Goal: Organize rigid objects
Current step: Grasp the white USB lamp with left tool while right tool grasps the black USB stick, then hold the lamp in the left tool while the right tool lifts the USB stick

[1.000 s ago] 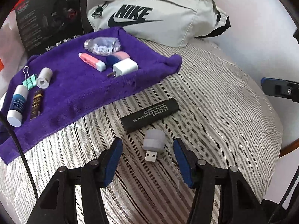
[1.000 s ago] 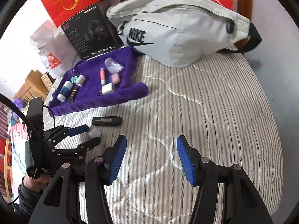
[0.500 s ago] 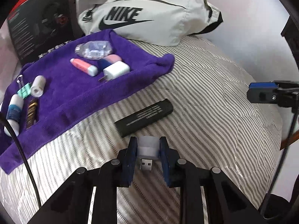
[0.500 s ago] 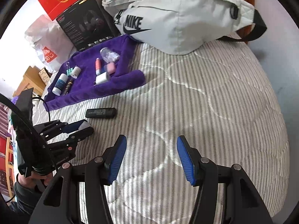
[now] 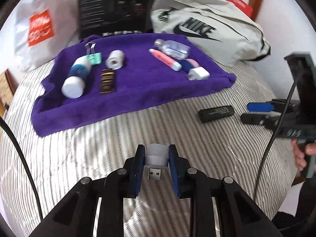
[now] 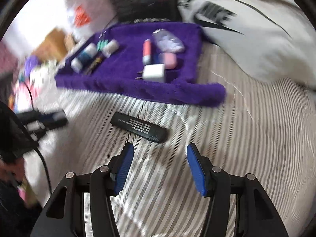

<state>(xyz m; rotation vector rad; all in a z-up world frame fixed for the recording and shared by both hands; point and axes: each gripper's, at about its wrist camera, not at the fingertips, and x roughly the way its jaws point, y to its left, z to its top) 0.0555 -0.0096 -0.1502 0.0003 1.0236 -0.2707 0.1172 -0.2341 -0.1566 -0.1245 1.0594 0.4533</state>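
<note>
Everything sat around the towel (image 5: 138, 92), which lay on the bed (image 5: 98, 154). On the towel: bottle (image 5: 76, 79), clip (image 5: 92, 56) and roll (image 5: 115, 59) toward its left end, charger (image 5: 198, 73) and vial (image 5: 171, 47) toward its right. Behind the towel leaned a box (image 5: 113, 7), with a bag (image 5: 207, 27) behind its right corner. In front of the towel, off its right end, lay a stick (image 6: 139, 127) on the bed.

White USB night light (image 5: 156, 158): rounded translucent cap, metal plug pointing toward the camera, clamped between the left gripper's (image 5: 156, 165) jaws above the striped bed (image 5: 98, 158). Black stick-shaped device (image 6: 139, 127) with white print: lying flat on the bed, just in front of the purple towel (image 5: 128, 90), ahead of the right gripper's (image 6: 158, 169) spread jaws.
</note>
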